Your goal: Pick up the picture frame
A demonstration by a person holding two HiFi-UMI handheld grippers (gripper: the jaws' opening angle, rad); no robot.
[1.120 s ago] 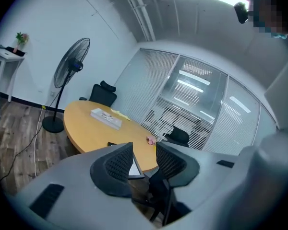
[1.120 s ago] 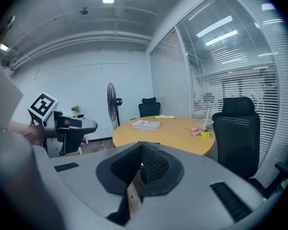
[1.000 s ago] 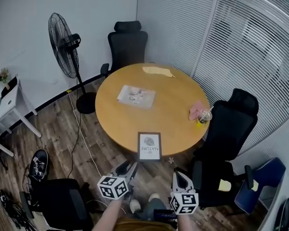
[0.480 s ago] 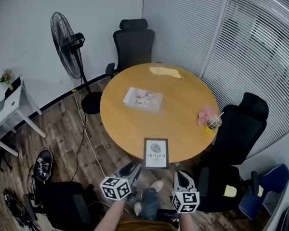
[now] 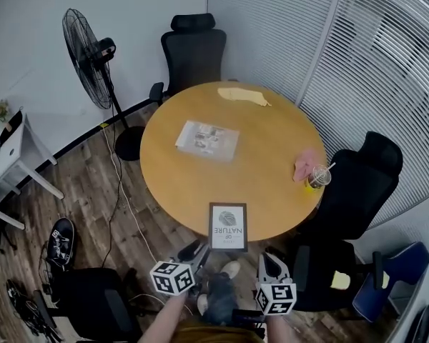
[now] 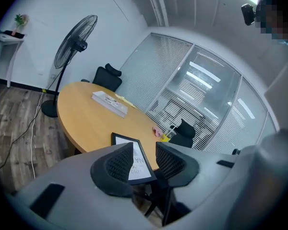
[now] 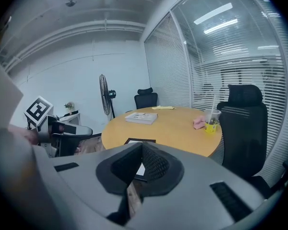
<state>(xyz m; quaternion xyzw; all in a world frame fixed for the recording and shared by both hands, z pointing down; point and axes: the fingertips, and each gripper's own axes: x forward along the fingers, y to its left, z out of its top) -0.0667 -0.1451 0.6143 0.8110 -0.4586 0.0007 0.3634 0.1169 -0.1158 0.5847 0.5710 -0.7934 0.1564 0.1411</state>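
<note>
The picture frame [image 5: 228, 226] lies flat at the round table's [image 5: 173, 184] 6 o'clock rim, apparently overhanging, not yet lifted. Just short of it hang the left gripper [image 5: 193, 252], jaws apart and empty, and the right gripper [image 5: 269, 261], jaws together. The approach looks unobstructed; an office chair [image 5: 350, 188] crowds 4 o'clock.

— What sort of place is this?
— An office meeting room. A round wooden table [image 5: 186, 184] stands in the middle, with black high-backed swivel chairs [image 5: 193, 52] around it.
— Anything else that says office?
— Glass walls with blinds [image 5: 386, 63], a pedestal fan [image 5: 82, 38], and a small white desk [image 5: 14, 156] against the plain wall.
</note>
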